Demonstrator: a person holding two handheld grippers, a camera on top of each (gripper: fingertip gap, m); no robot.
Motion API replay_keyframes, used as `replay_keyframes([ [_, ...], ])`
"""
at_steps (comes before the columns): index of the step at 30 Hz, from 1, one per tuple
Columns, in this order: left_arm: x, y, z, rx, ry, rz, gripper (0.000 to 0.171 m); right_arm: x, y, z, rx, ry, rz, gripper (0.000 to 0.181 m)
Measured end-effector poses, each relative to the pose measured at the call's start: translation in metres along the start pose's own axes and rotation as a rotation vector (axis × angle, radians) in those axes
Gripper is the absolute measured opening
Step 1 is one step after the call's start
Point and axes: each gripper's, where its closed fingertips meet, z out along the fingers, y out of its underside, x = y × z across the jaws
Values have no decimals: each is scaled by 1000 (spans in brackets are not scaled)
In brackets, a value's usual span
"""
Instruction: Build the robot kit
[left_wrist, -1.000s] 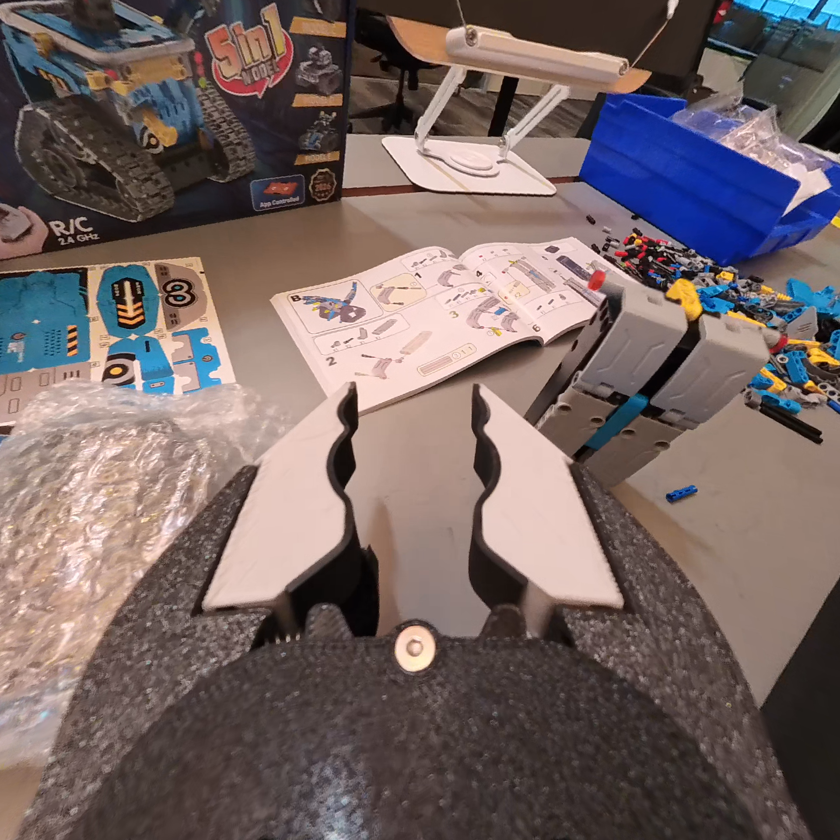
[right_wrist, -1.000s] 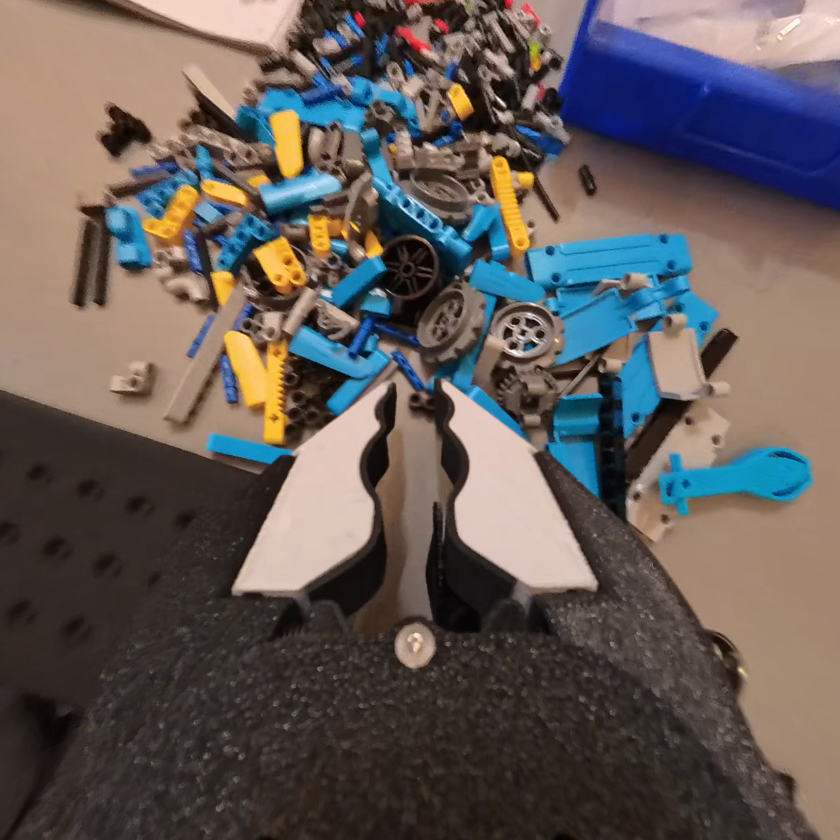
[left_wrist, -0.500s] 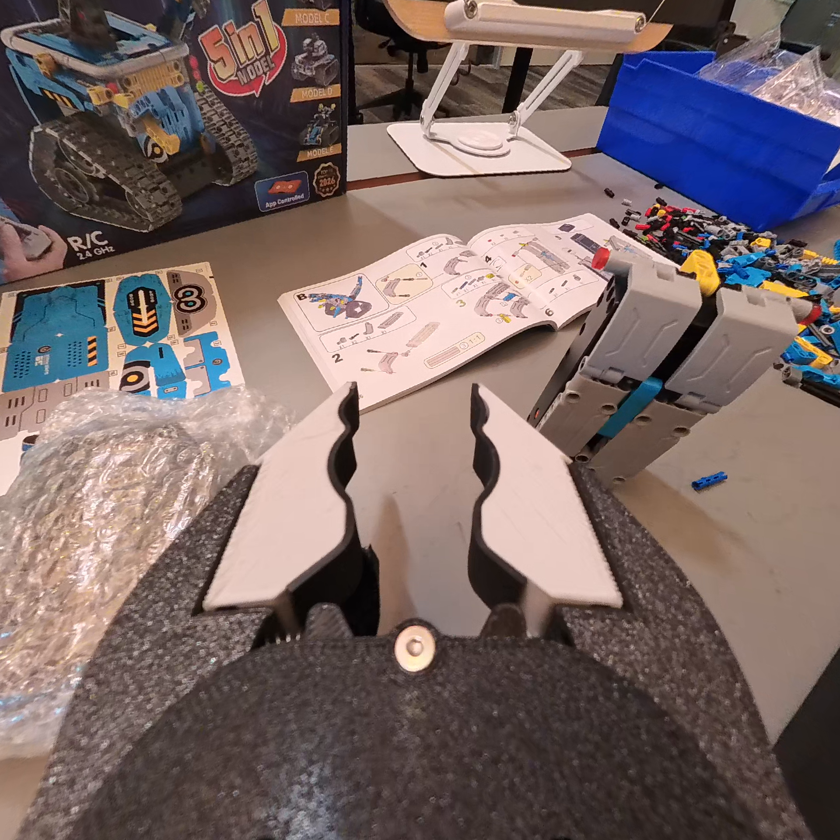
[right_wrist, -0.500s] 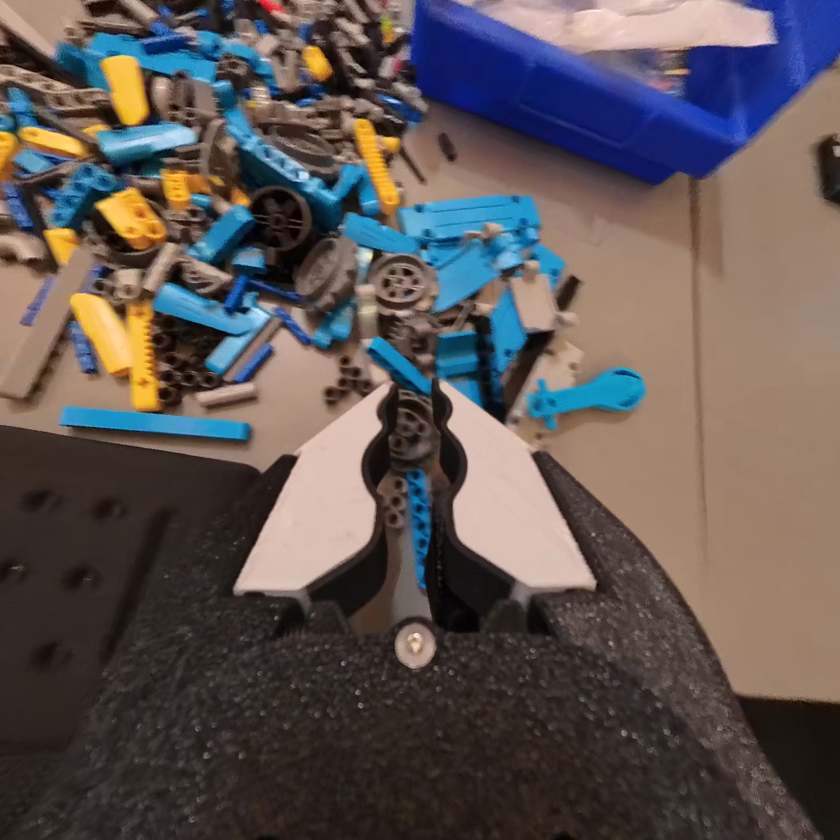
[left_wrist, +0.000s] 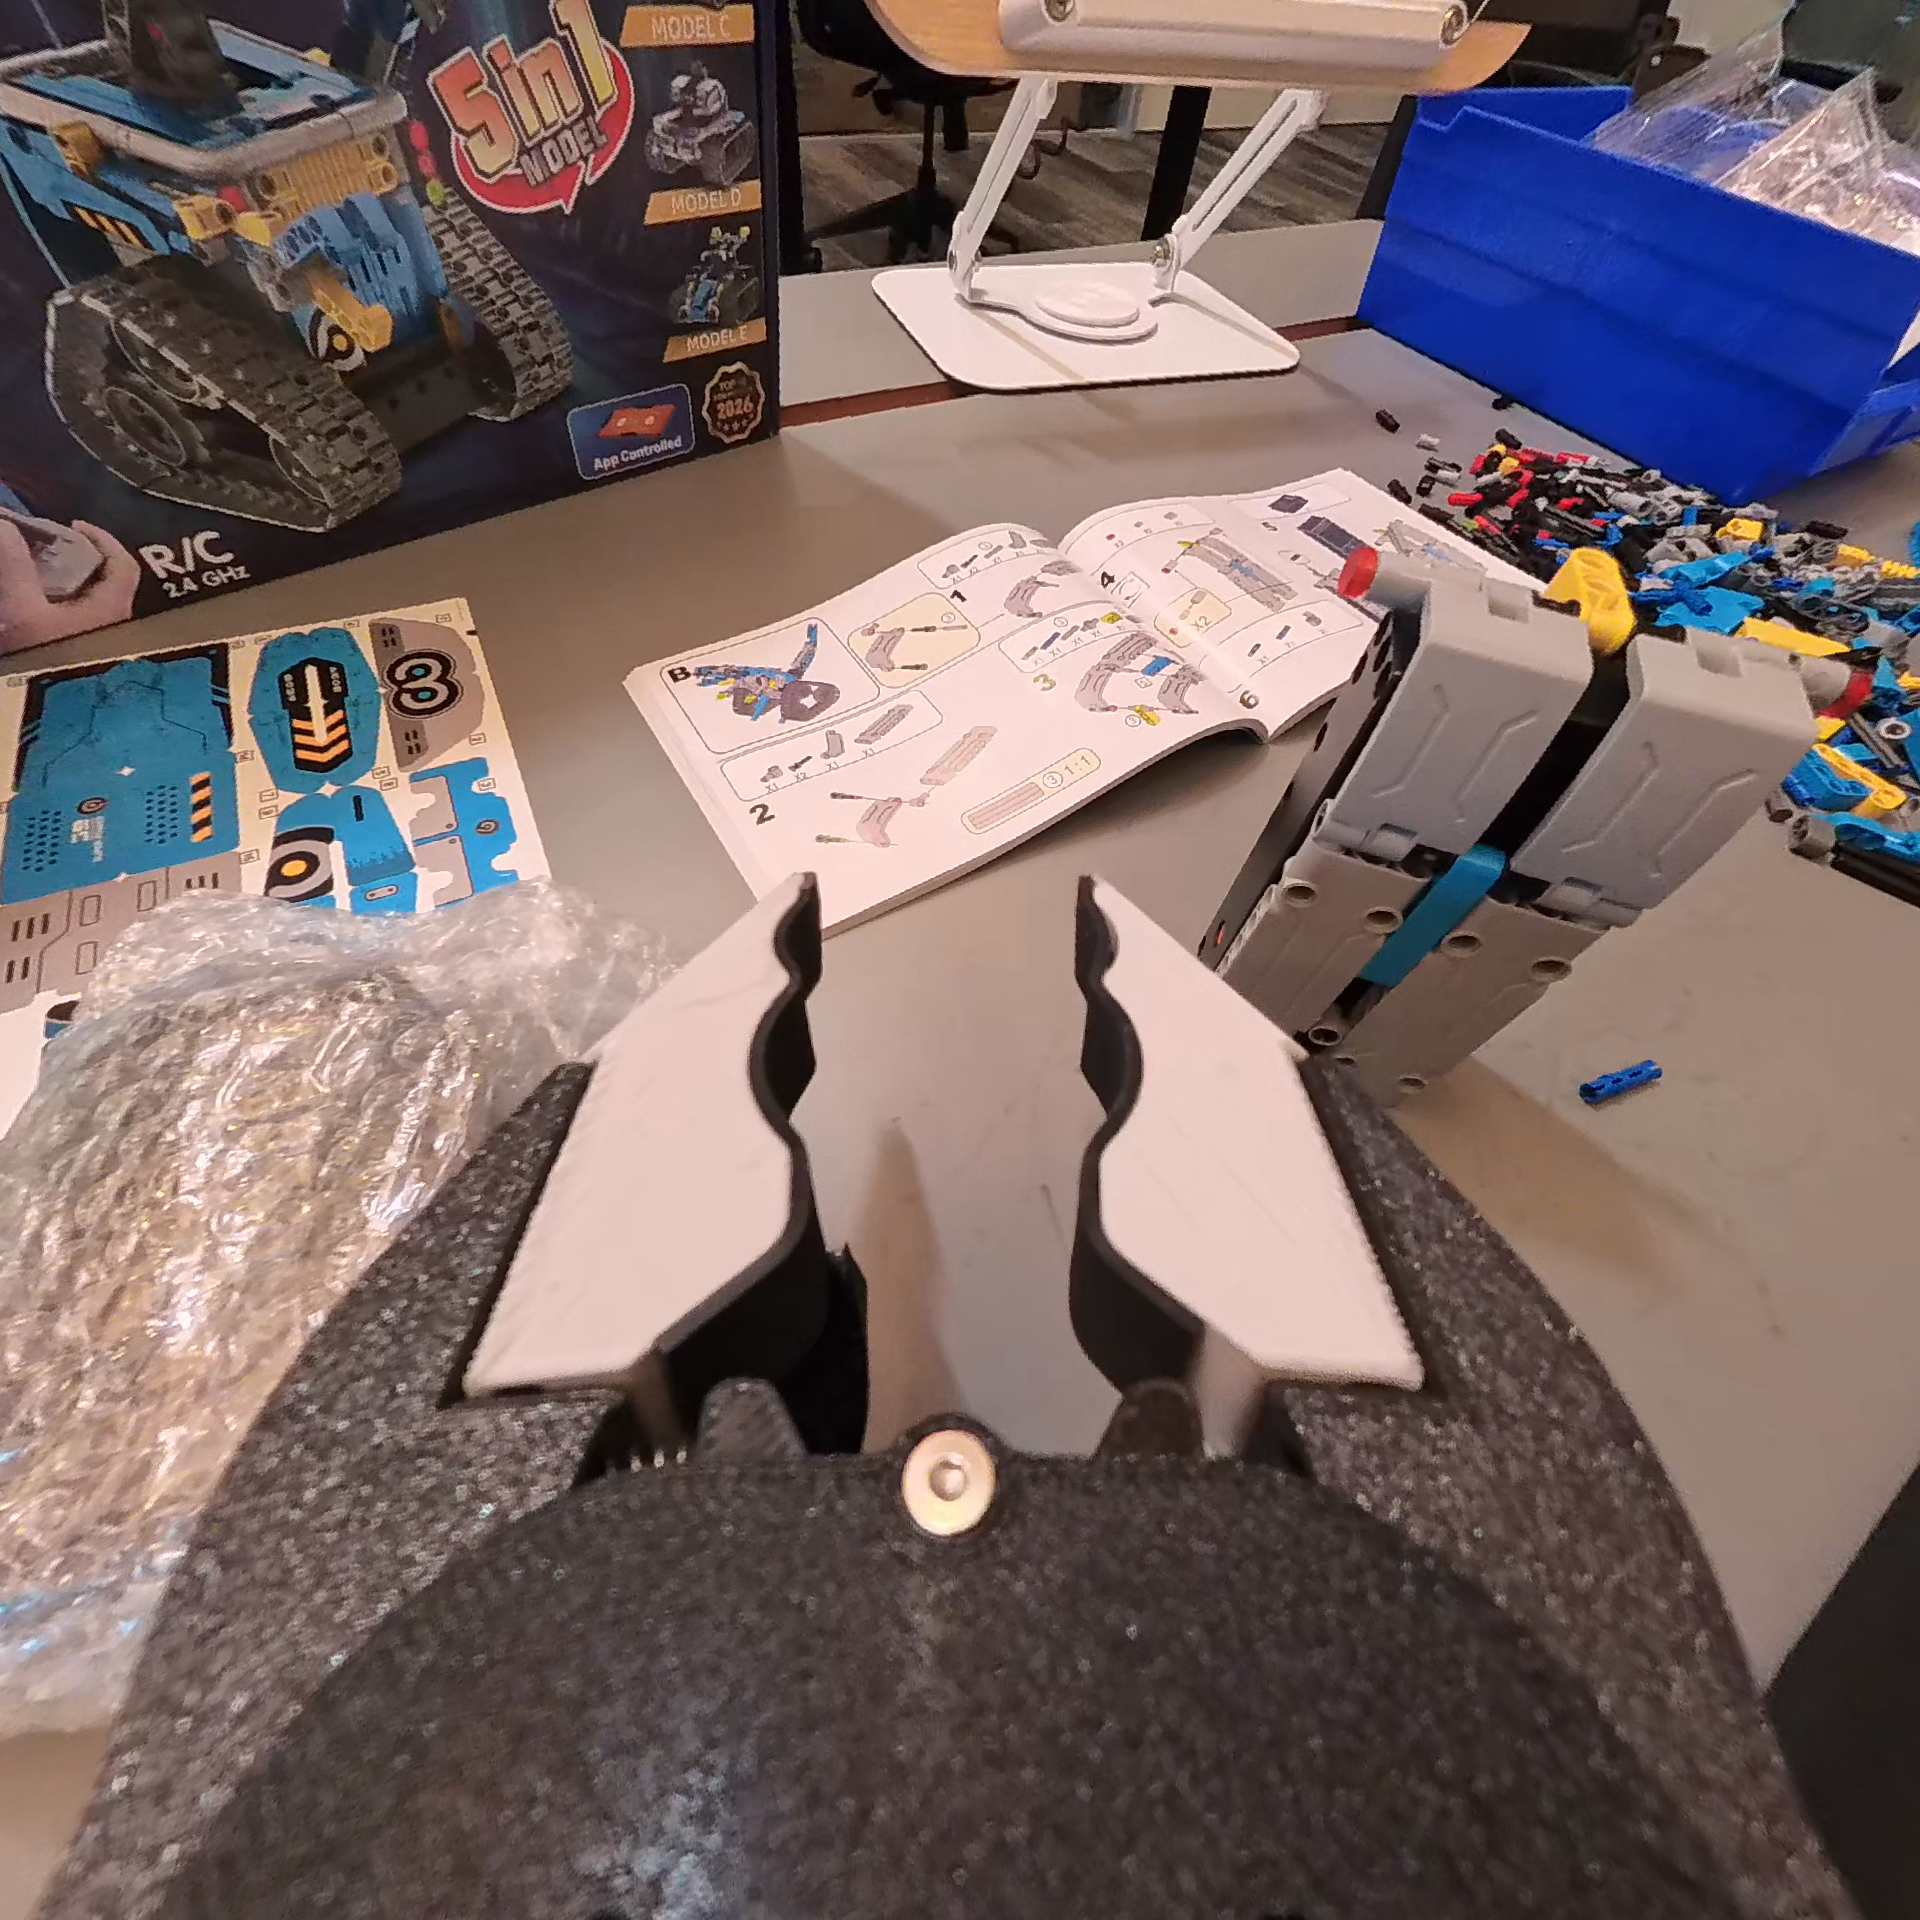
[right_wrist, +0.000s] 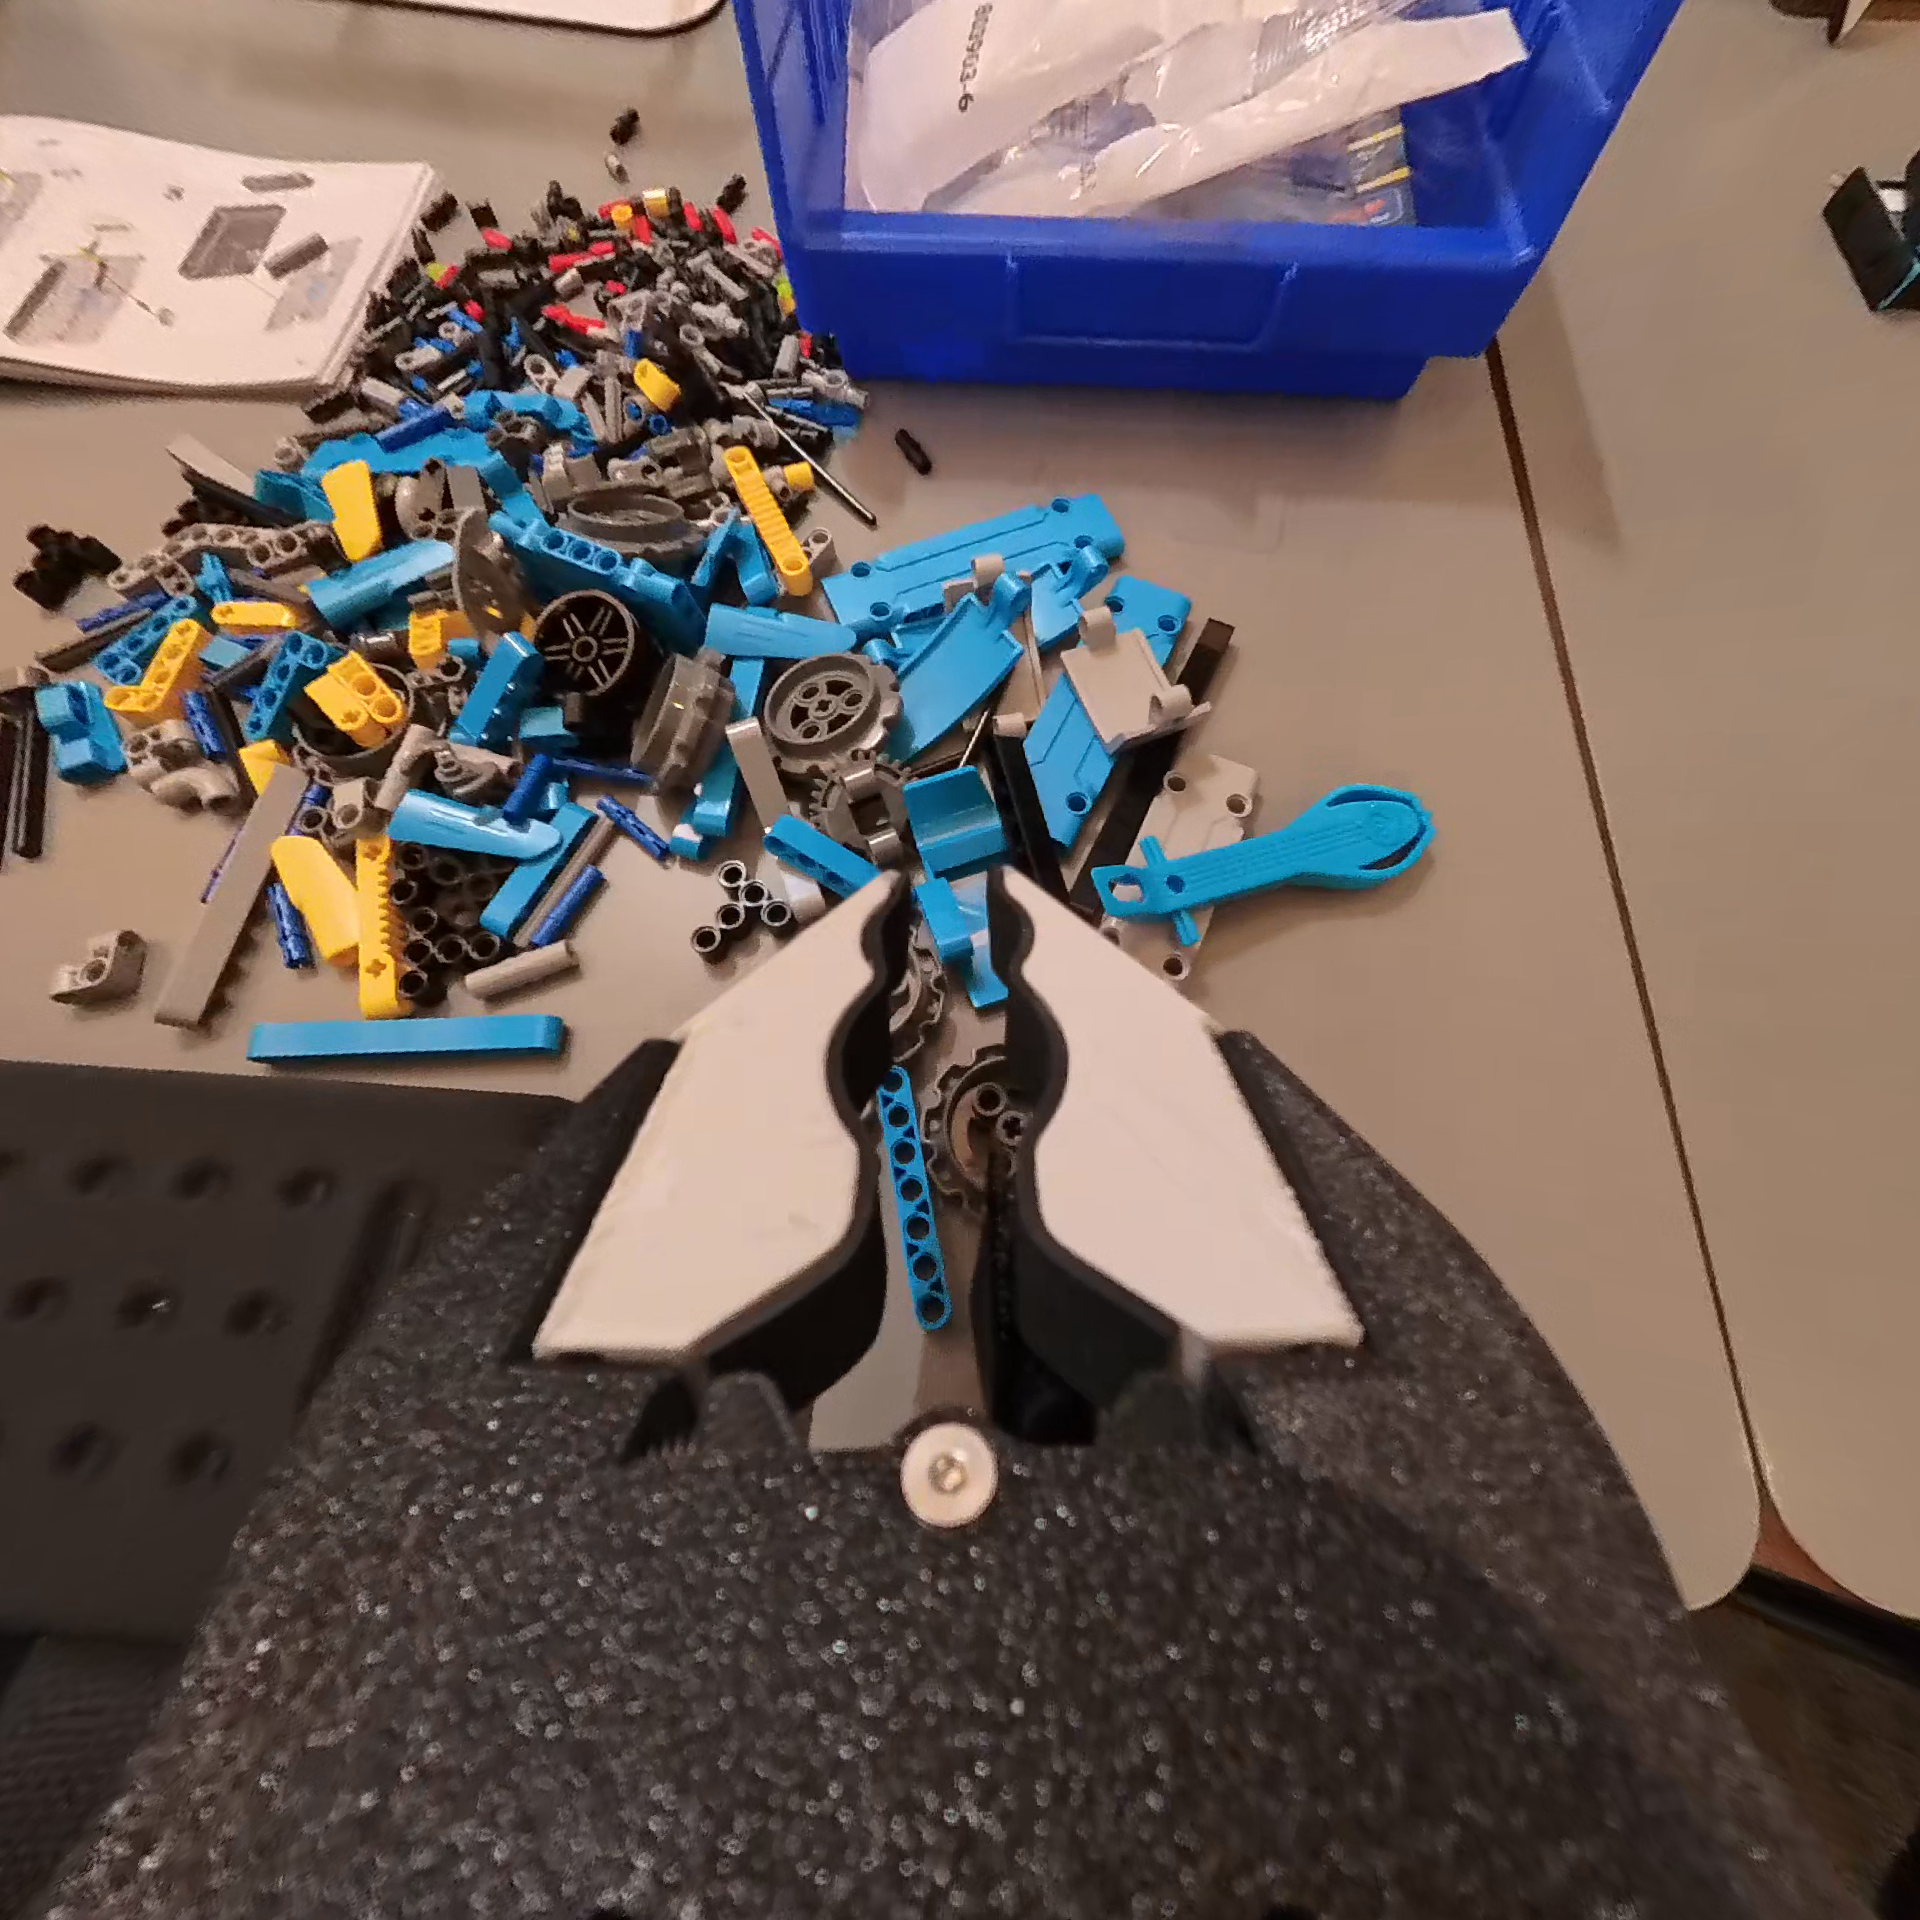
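Observation:
My right gripper (right_wrist: 951, 883) is shut on a small built piece (right_wrist: 914, 1195) of grey gears, a blue holed beam and a black toothed strip. It holds the piece above the near edge of a pile of loose blue, yellow, grey and black building parts (right_wrist: 582, 644). My left gripper (left_wrist: 945, 894) is open and empty above the grey table. It hangs just short of an open instruction booklet (left_wrist: 1039, 686), with a grey and blue built block (left_wrist: 1475, 831) close on its right.
A blue bin (right_wrist: 1143, 281) with plastic bags stands behind the pile. A blue lever tool (right_wrist: 1278, 852) lies right of the pile. Bubble wrap (left_wrist: 229, 1143), a sticker sheet (left_wrist: 229, 769), the toy's box (left_wrist: 364, 260) and a white stand (left_wrist: 1081, 322) lie left and behind. My hands' fingertips stand some 60 cm from each other.
My right gripper has closed on the gear-and-beam piece at the pile's edge and drawn back and up with it. My left gripper stays open and has barely shifted.

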Motion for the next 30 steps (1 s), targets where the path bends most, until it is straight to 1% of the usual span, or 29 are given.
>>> replay_keyframes([
  [7,0,2,1,-11,1,-1,48,-5,-2,1,17,-26,10,12],
  [14,1,3,2,-19,6,6,48,-14,3,13,-17,-32,-39,12],
  [21,3,3,3,-23,16,5,48,-24,1,22,-22,-49,-66,12],
  [26,4,3,3,-23,20,12,48,-41,-3,24,-9,-73,-115,12],
  [30,5,4,3,-27,16,27,48,-63,-8,26,1,-97,-178,12],
])
